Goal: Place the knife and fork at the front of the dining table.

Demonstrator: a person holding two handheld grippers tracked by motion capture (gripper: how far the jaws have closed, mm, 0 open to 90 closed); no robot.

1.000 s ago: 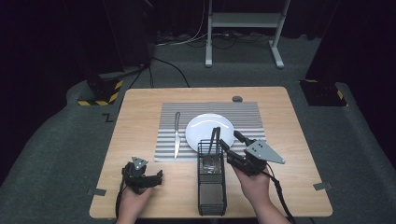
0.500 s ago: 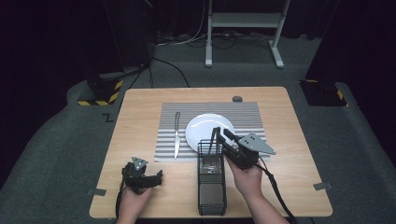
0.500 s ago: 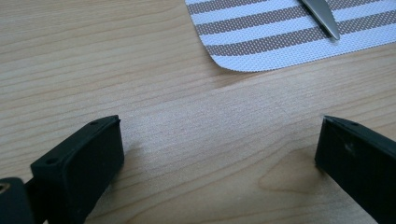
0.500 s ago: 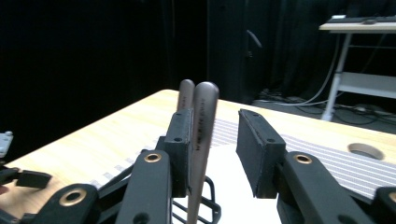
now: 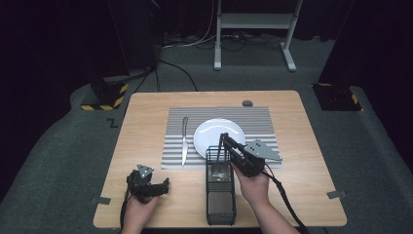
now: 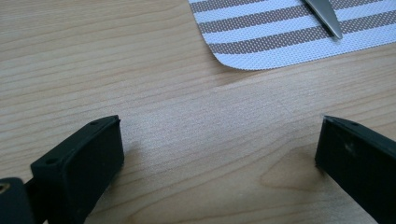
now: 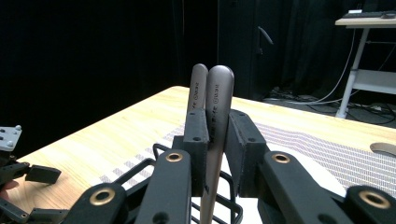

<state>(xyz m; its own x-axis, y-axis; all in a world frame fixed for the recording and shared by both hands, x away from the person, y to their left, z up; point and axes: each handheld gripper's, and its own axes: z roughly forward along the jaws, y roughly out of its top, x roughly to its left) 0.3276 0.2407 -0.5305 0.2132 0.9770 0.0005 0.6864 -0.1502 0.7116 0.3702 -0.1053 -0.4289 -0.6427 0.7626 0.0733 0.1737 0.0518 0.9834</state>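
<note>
A black wire cutlery basket (image 5: 220, 195) lies on the wooden table (image 5: 146, 112) near the front edge. My right gripper (image 5: 225, 141) is at the basket's far end, shut on a metal cutlery handle (image 7: 218, 93) that stands upright between its jaws (image 7: 215, 135). A second handle (image 7: 198, 86) rises just behind it, touching the first. A white plate (image 5: 214, 134) and a table knife (image 5: 184, 139) rest on a striped placemat (image 5: 253, 119). My left gripper (image 5: 163, 186) sits low on the table at the front left, open (image 6: 219, 144) over bare wood, with the knife tip (image 6: 327, 16) beyond it.
A small dark object (image 5: 248, 103) lies at the table's far edge behind the placemat. A cable (image 5: 287, 204) trails from my right gripper over the front right of the table. Two tape tabs (image 5: 336, 194) mark the front corners.
My right gripper has shifted a little left and away along the basket's far end, still shut on the handle. The left gripper has stayed put.
</note>
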